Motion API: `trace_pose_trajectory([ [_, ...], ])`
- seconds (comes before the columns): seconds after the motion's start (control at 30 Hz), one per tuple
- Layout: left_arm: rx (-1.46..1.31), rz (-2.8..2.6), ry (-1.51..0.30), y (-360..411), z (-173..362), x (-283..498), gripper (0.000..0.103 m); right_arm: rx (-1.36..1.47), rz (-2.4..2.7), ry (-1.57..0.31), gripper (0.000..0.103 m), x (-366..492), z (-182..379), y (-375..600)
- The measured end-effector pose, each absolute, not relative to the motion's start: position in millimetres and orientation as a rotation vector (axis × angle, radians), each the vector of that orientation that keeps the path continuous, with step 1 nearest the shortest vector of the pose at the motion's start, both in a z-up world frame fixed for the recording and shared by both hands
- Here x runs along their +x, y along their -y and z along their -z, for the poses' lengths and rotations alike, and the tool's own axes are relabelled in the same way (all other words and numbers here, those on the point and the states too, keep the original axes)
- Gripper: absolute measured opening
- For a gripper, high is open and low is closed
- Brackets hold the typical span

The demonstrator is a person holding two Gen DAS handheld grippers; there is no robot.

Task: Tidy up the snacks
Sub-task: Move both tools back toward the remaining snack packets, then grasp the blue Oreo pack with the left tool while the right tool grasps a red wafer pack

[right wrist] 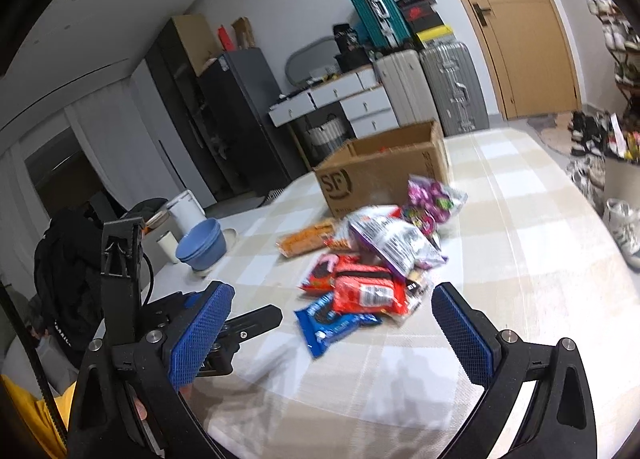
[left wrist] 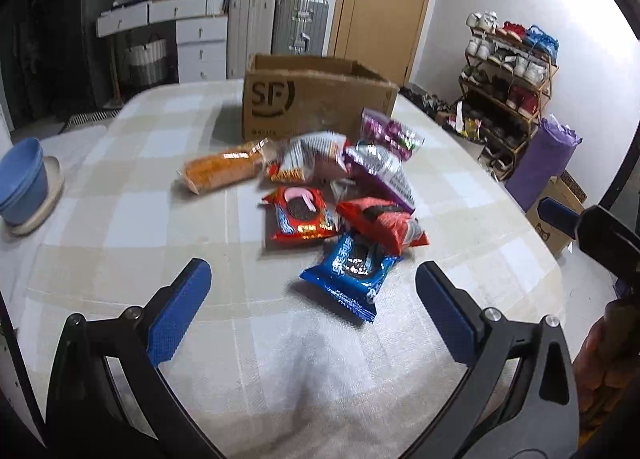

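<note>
From the left wrist camera, the left gripper [left wrist: 313,311] hovers over the checked bench [left wrist: 120,219] with its jaws spread wide and nothing between them. Just ahead lies a blue cookie pack [left wrist: 350,273], and beyond it a loose pile: a red cookie pack [left wrist: 301,218], a red-orange packet [left wrist: 384,225], a purple bag [left wrist: 380,171] and an orange cracker sleeve [left wrist: 224,171]. An open SF cardboard box [left wrist: 312,99] stands behind the pile. Blue bowls [left wrist: 22,179] sit at the far left.

From the right wrist camera, the right gripper [right wrist: 332,333] also has its jaws wide apart and empty, near the blue cookie pack [right wrist: 330,321]. The pile [right wrist: 376,255] lies between it and the SF cardboard box [right wrist: 384,167].
</note>
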State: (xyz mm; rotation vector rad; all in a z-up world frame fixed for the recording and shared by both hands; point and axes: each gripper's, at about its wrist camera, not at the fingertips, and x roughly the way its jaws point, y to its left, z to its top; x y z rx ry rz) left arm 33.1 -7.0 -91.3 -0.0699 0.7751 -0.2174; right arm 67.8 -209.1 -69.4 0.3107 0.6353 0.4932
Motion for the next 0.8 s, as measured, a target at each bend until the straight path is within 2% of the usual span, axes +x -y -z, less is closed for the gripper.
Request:
trace_pose_trajectory([
  [0.53,0.043,0.268,-0.94,54,161,107,0.102,0.42,-0.468,-0.736,0.102,102,113,236],
  [0.73,0.089,0.264,-0.944,67,170,117,0.082,0.431,-0.458,-0.77,0.102,108,123,236],
  [0.8,0.087,0.265,-0.937,68,170,118,0.071,0.426,-0.448,-0.782,0.102,109,124,235],
])
